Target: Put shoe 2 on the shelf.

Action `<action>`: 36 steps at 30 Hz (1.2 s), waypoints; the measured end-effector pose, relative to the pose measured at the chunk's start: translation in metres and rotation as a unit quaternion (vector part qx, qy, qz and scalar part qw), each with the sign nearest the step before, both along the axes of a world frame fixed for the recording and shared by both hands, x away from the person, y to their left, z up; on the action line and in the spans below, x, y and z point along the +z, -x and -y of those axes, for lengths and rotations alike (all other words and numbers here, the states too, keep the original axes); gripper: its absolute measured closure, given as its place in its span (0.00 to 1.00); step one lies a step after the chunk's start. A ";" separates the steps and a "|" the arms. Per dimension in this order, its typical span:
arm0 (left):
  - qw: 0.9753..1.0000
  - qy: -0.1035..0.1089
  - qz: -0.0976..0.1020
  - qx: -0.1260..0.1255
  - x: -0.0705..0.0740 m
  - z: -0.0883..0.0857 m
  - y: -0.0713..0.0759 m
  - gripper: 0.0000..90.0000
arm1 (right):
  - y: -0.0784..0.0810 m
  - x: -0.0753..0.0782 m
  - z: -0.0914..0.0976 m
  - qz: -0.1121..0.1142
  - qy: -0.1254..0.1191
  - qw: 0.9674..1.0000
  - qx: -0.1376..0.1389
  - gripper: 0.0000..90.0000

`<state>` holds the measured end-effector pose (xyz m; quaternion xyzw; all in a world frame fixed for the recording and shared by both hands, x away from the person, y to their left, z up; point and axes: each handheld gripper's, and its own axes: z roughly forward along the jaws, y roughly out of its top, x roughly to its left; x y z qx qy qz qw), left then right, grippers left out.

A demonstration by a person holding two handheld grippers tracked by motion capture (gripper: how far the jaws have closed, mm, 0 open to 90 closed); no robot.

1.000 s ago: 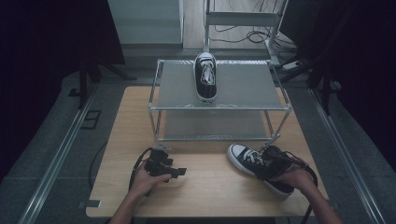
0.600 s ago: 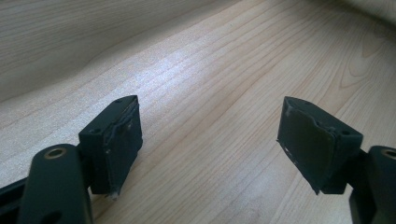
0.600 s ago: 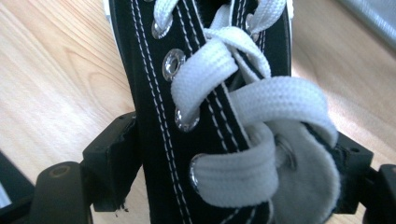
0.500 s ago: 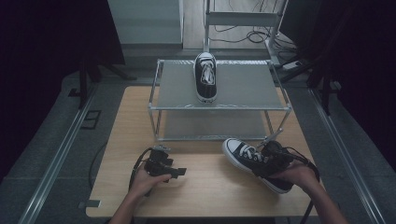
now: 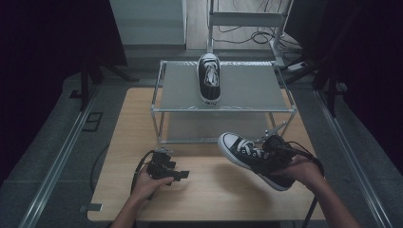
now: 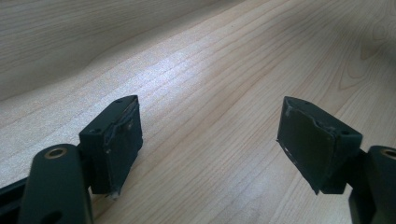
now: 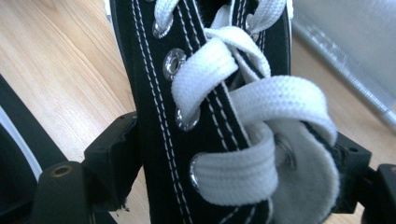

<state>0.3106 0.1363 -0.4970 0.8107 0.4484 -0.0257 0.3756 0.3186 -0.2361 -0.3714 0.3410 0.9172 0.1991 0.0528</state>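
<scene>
A black sneaker with white laces point(image 5: 247, 154) is lifted off the wooden table point(image 5: 214, 190) at the right, toe pointing up-left toward the rack. My right gripper point(image 5: 272, 151) is shut on its laced upper point(image 7: 210, 140), one black jaw on each side. A second black sneaker point(image 5: 209, 83) stands on the top shelf of the metal rack point(image 5: 180, 92), toe toward me. My left gripper point(image 5: 164, 168) rests low over the table at the left, open, with bare wood between its pads point(image 6: 116, 140).
The rack has a lower shelf point(image 5: 209, 126) with nothing on it. Cables trail from both grippers. Beyond the table run floor rails point(image 5: 57, 156) and dark stands; a white frame point(image 5: 247, 19) stands behind the rack.
The right gripper has raised the sneaker off the table and carried it left and toward the rack. The left gripper has stayed put.
</scene>
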 end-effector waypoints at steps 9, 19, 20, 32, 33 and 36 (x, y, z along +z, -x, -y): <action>1.000 0.003 -0.001 0.000 0.000 -0.001 0.000 0.25 | -0.006 0.015 -0.009 0.005 -0.007 1.000 0.006 0.24; 1.000 0.004 -0.002 0.001 0.000 -0.003 -0.001 0.25 | -0.011 0.028 -0.016 0.012 -0.012 1.000 0.008 0.24; 1.000 0.004 -0.002 0.001 0.000 -0.003 -0.001 0.25 | -0.011 0.031 -0.017 0.013 -0.012 1.000 0.009 0.24; 1.000 0.006 -0.004 0.001 0.000 -0.002 -0.001 0.25 | -0.018 0.070 -0.018 0.025 -0.030 0.999 0.003 0.24; 1.000 0.006 -0.004 0.001 0.000 -0.002 -0.001 0.25 | -0.019 0.073 -0.018 0.028 -0.031 0.999 -0.001 0.24; 1.000 0.007 -0.004 0.001 0.000 -0.002 -0.001 0.25 | -0.022 0.082 -0.018 0.031 -0.030 0.999 -0.005 0.24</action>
